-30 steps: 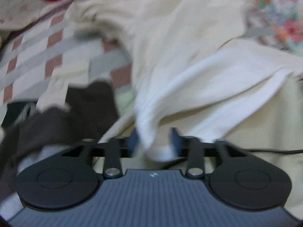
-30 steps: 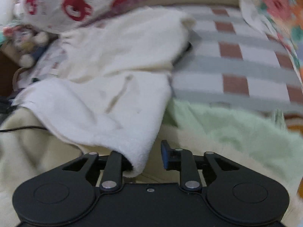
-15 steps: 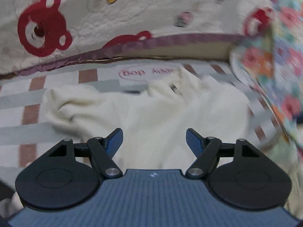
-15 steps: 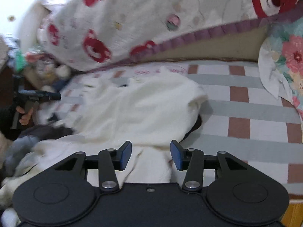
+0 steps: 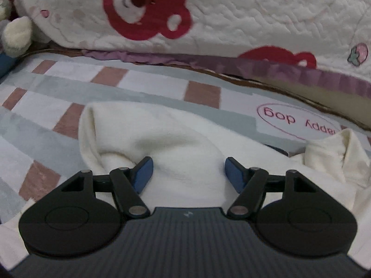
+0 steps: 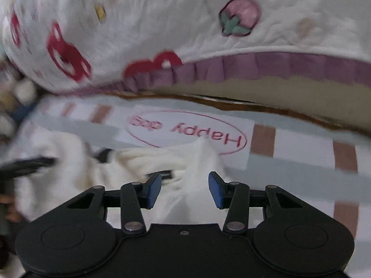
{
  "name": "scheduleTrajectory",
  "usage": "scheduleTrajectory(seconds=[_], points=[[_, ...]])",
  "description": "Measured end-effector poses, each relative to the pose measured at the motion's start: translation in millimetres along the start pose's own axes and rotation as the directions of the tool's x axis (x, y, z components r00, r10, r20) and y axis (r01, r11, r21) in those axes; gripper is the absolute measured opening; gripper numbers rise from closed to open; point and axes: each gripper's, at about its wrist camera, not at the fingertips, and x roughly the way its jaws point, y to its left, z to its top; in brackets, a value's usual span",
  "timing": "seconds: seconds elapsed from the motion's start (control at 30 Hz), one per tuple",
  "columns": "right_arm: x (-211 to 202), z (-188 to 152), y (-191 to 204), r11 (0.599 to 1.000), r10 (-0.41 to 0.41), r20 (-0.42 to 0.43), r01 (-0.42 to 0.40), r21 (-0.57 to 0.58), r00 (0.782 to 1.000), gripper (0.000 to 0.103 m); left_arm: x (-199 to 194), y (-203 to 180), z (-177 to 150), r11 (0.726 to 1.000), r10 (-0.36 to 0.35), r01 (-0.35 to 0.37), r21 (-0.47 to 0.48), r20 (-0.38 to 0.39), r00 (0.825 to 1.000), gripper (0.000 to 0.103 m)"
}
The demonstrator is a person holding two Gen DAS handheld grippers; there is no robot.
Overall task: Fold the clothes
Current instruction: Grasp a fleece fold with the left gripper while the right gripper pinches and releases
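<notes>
- Left wrist view: the left gripper [image 5: 186, 172] hangs over a cream fleece garment [image 5: 176, 143] lying crumpled on a bed sheet checked in grey, white and terracotta [image 5: 129, 85].
- Its blue-padded fingers [image 5: 143, 170] stand apart and are closing. A raised hump of fleece sits between them, but the pads do not press on it.
- Right wrist view: the right gripper [image 6: 184, 188] is released, its fingers [image 6: 154, 187] spread either side of a peaked ridge of the same garment [image 6: 197, 162], with a gap on each side.
- This view is motion-blurred, most of all at its left edge.
- A white quilt printed with red bears and pink strawberries, edged in a purple frill [image 5: 231, 18], is heaped along the far side of the bed.
- Risk: the left fingers may pinch only the top of the soft hump, so the fabric bunches instead of lifting as a clean edge.
- Risk: the thick fleece could slip from a shallow grip, or the fingers could catch the sheet beneath.
- Writing: a white label on the sheet [image 6: 185, 132] reads "Happy dog" in red inside a red oval, upside down to both cameras.
</notes>
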Motion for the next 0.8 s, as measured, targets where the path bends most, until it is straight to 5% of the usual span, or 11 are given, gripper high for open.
scheduleTrajectory(seconds=[0.1, 0.2, 0.23, 0.33, 0.4, 0.47, 0.5, 0.53, 0.63, 0.73, 0.8], points=[[38, 10, -7, 0.998, -0.053, -0.061, 0.055, 0.039, 0.997, 0.051, -16, 15, -1, 0.998, -0.037, 0.039, -0.051, 0.038, 0.999, 0.068], [62, 16, -15, 0.992, -0.098, -0.092, 0.105, 0.069, 0.991, 0.055, -32, 22, 1, 0.997, 0.003, 0.007, -0.082, 0.121, 0.993, 0.069], [69, 17, -17, 0.992, -0.088, -0.11, 0.097, 0.083, 0.99, 0.06, -39, 22, -2, 0.994, 0.047, -0.028, -0.105, 0.176, 0.983, 0.069], [84, 18, -18, 0.993, -0.051, -0.175, 0.069, 0.1, 0.983, 0.067, -67, 32, -27, 0.976, 0.162, -0.092, -0.197, 0.379, 0.911, 0.081], [91, 16, -14, 0.994, -0.075, -0.194, 0.09, 0.07, 0.978, 0.067, -58, 44, -31, 0.977, 0.103, -0.039, -0.211, 0.302, 0.948, 0.083], [92, 13, -7, 0.994, -0.103, -0.168, 0.109, 0.024, 0.98, 0.06, -35, 51, -30, 0.969, -0.036, 0.075, -0.233, 0.167, 0.985, 0.083], [89, 10, -3, 0.995, -0.099, -0.142, 0.101, 0.005, 0.985, 0.032, -25, 54, -32, 0.959, -0.095, 0.124, -0.254, 0.124, 0.988, 0.083], [86, 8, 1, 0.995, -0.097, -0.115, 0.096, -0.015, 0.989, 0.019, -15, 56, -33, 0.945, -0.155, 0.171, -0.277, 0.081, 0.985, 0.083], [65, 0, 15, 0.986, -0.151, 0.01, 0.152, -0.074, 0.988, 0.017, 12, 55, -41, 0.912, -0.256, 0.246, -0.33, 0.012, 0.967, 0.083], [37, -8, 28, 0.981, -0.169, 0.149, 0.182, -0.074, 0.974, 0.016, 22, 42, -45, 0.961, -0.124, 0.142, -0.239, 0.091, 0.988, 0.083], [14, -16, 31, 0.984, -0.154, 0.225, 0.17, -0.053, 0.962, 0.015, 27, 33, -43, 0.983, -0.098, 0.115, -0.142, 0.117, 0.988, 0.06]])
